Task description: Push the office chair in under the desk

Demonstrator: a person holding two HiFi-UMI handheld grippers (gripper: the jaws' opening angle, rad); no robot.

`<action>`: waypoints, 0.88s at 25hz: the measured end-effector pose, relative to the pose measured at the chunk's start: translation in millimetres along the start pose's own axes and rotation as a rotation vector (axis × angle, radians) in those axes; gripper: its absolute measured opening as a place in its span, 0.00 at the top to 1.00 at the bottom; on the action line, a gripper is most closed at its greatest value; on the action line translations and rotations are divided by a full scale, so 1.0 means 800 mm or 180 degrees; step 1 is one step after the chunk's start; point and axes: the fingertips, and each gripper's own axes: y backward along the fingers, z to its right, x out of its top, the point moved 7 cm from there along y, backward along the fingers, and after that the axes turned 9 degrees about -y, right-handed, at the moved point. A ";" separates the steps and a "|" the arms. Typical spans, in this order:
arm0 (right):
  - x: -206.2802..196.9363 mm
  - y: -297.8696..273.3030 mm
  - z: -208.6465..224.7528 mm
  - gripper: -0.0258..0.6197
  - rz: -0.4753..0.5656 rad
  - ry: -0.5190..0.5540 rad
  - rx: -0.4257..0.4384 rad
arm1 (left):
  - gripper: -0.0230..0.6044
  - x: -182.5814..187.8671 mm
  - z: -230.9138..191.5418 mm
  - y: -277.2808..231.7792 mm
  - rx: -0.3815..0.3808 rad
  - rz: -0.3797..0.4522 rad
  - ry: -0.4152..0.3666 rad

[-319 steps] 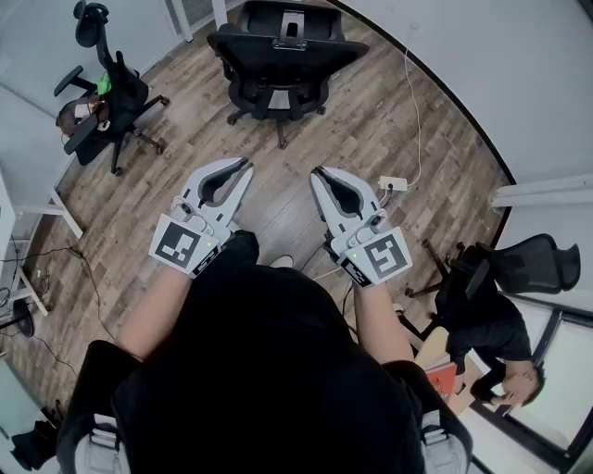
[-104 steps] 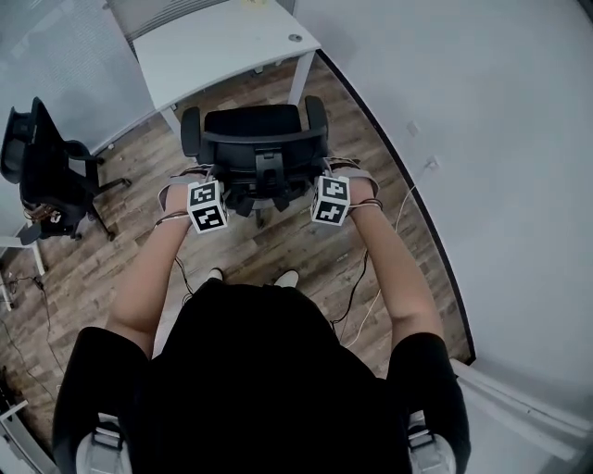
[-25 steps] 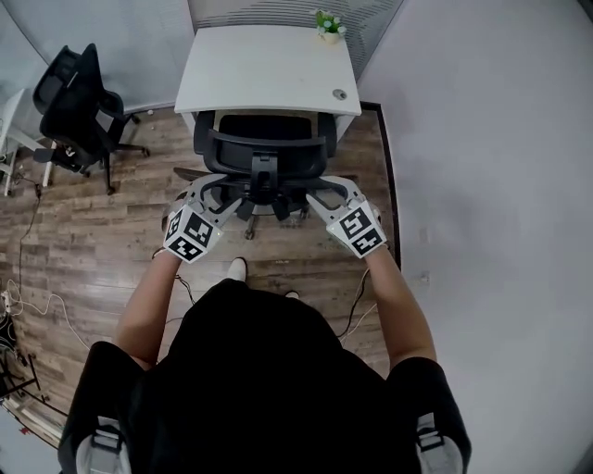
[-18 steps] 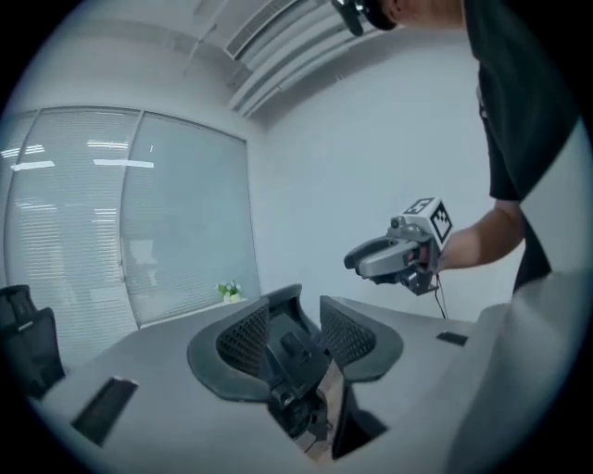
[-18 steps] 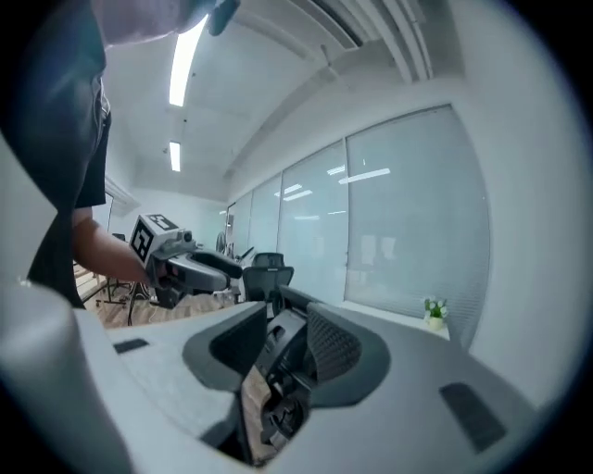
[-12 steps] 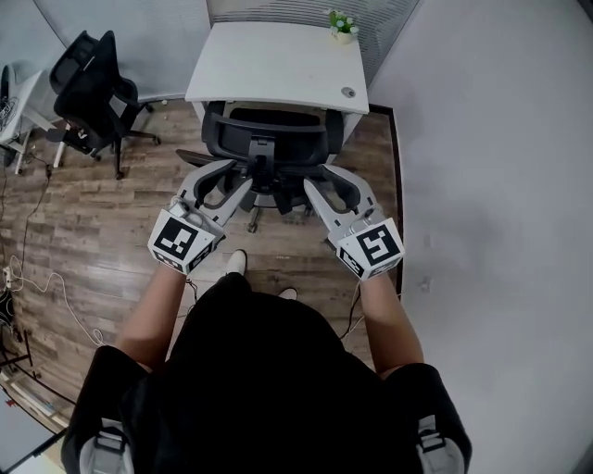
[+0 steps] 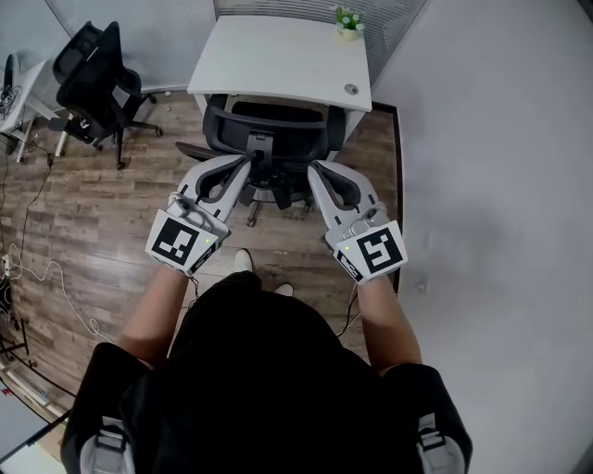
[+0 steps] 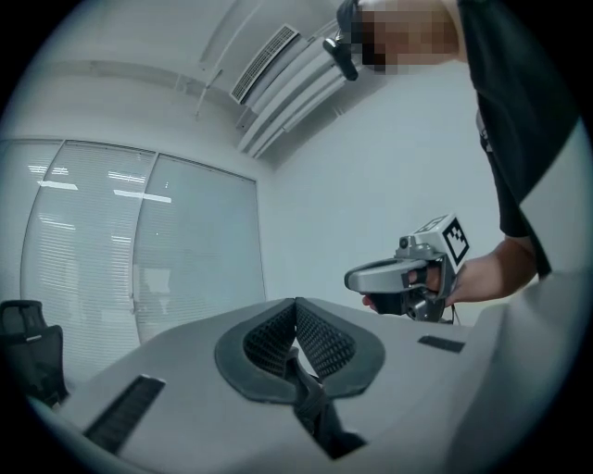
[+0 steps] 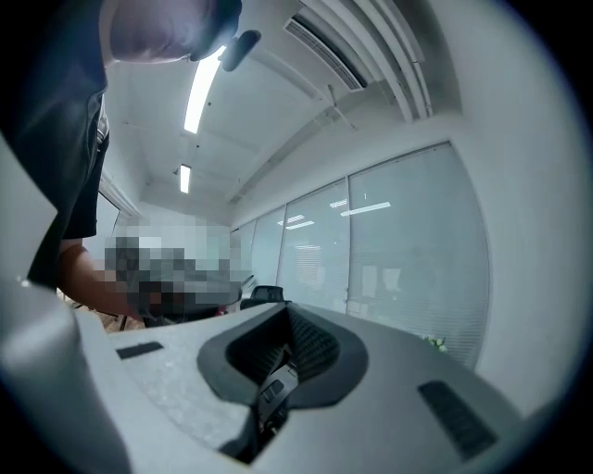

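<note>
The black office chair (image 7: 273, 130) stands with its seat tucked under the white desk (image 7: 278, 60); its backrest and headrest post face me. Both grippers are held up in front of me, nearer than the chair and off it. My left gripper (image 7: 243, 163) is shut with nothing between its fingers, as the left gripper view (image 8: 296, 305) confirms. My right gripper (image 7: 316, 169) is likewise shut and empty, its pads together in the right gripper view (image 9: 287, 313). Both gripper views look up at the ceiling and glass partitions, so the chair is hidden in them.
A second black chair (image 7: 93, 69) stands at the left beside another desk. A small potted plant (image 7: 348, 20) sits on the desk's far right corner. A grey wall (image 7: 482, 185) runs close along the right. Cables (image 7: 37, 278) trail over the wood floor at left.
Both grippers have come off the chair's backrest, drawn back toward me, and their jaws have gone from wide open to shut. The chair stays under the desk.
</note>
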 end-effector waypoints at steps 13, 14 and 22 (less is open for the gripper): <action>-0.009 -0.039 0.009 0.96 -0.0044 -0.0006 -0.0168 | 0.97 -0.027 -0.037 -0.018 -0.0125 -0.0029 0.0082; -0.009 -0.041 0.009 0.96 -0.0046 0.0001 -0.0170 | 0.97 -0.029 -0.039 -0.018 -0.0130 -0.0064 0.0090; -0.008 -0.053 0.021 0.96 -0.0071 -0.0005 -0.0200 | 0.97 -0.028 -0.055 -0.035 -0.0161 0.0047 0.0072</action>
